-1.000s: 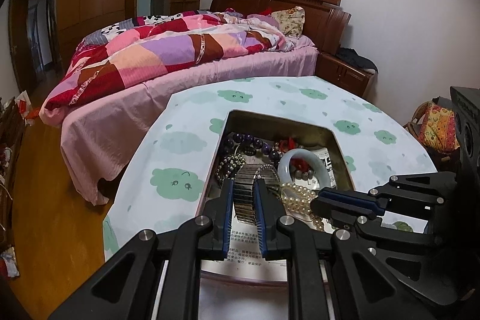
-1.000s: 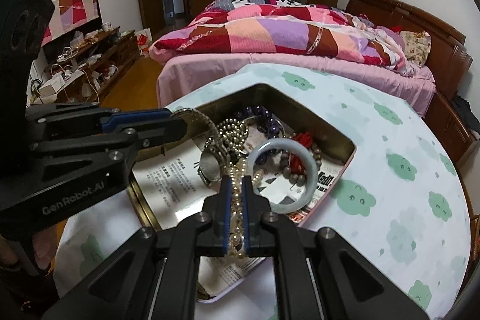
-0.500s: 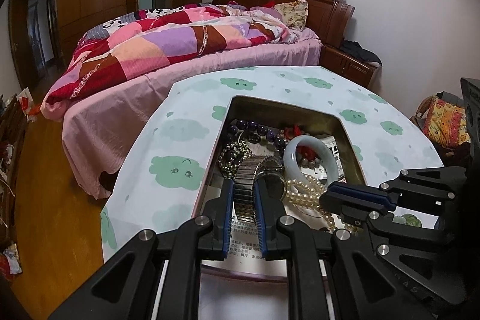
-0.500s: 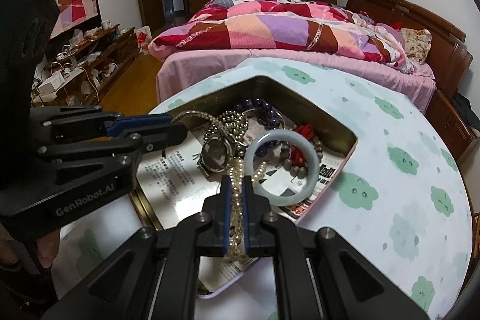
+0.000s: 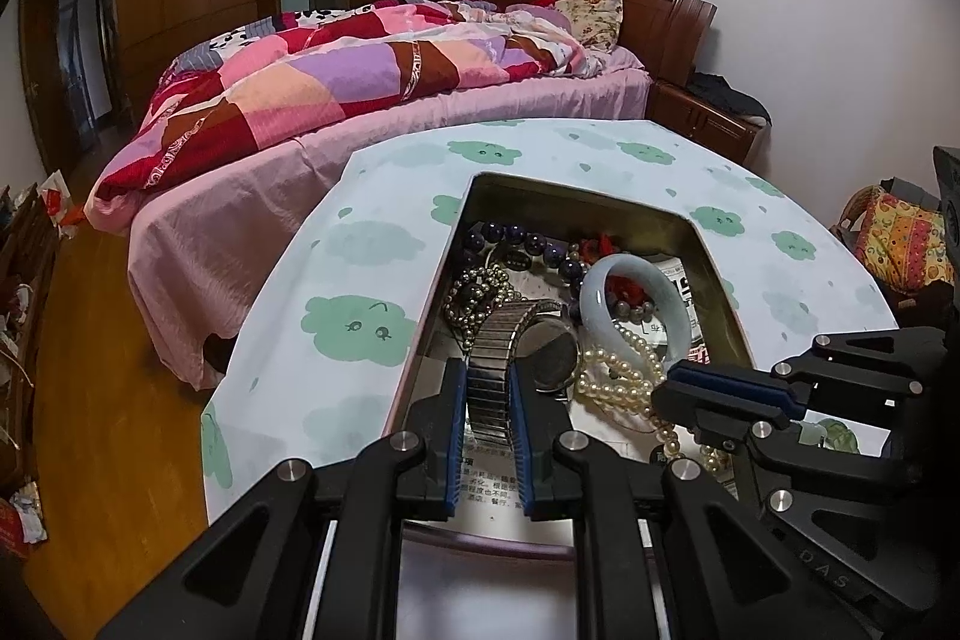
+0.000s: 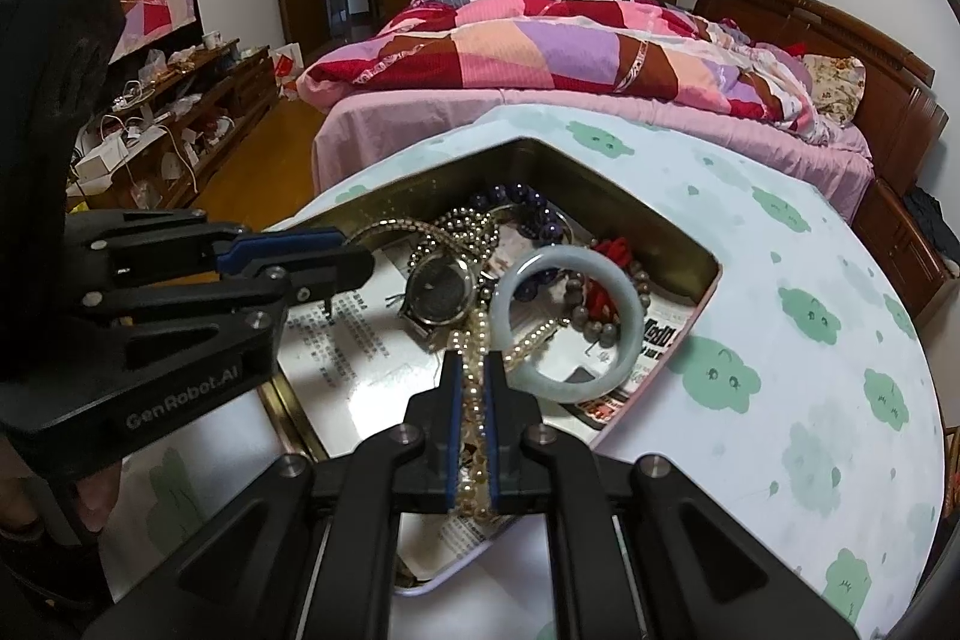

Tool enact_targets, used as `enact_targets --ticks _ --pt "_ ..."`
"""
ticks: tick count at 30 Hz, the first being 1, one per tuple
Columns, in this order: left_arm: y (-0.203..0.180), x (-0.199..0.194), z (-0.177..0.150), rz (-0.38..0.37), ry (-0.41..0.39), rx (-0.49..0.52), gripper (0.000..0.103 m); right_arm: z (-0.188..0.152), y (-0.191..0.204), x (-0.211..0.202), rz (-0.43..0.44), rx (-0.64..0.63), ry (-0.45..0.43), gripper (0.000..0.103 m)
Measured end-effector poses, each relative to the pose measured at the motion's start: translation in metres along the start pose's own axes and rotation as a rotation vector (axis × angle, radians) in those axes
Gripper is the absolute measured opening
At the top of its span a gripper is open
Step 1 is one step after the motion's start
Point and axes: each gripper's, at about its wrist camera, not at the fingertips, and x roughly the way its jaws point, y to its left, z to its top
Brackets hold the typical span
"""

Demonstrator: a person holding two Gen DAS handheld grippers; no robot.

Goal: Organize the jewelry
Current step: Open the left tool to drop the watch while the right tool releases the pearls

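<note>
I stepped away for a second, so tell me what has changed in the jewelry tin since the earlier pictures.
The left gripper has drawn the metal watch out of the heap toward the near end of the tin; its face now shows clear of the beads. No grip changed: the left stays shut on the watch band, the right gripper on the pearl necklace. The jade bangle and purple beads lie as before.

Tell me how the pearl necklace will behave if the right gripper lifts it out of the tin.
Probably floppy: the pearl necklace droops in loose strands from the shut right gripper. It may snag, since it runs against the jade bangle and watch.
</note>
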Motion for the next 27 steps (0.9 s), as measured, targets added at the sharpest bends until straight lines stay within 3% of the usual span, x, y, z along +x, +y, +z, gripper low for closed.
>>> enact_targets --ticks 27 --pt "0.0017 -0.0092 0.0003 0.014 0.0 -0.012 0.015 -0.0036 -0.0006 0.0063 0.019 -0.001 0.021 0.008"
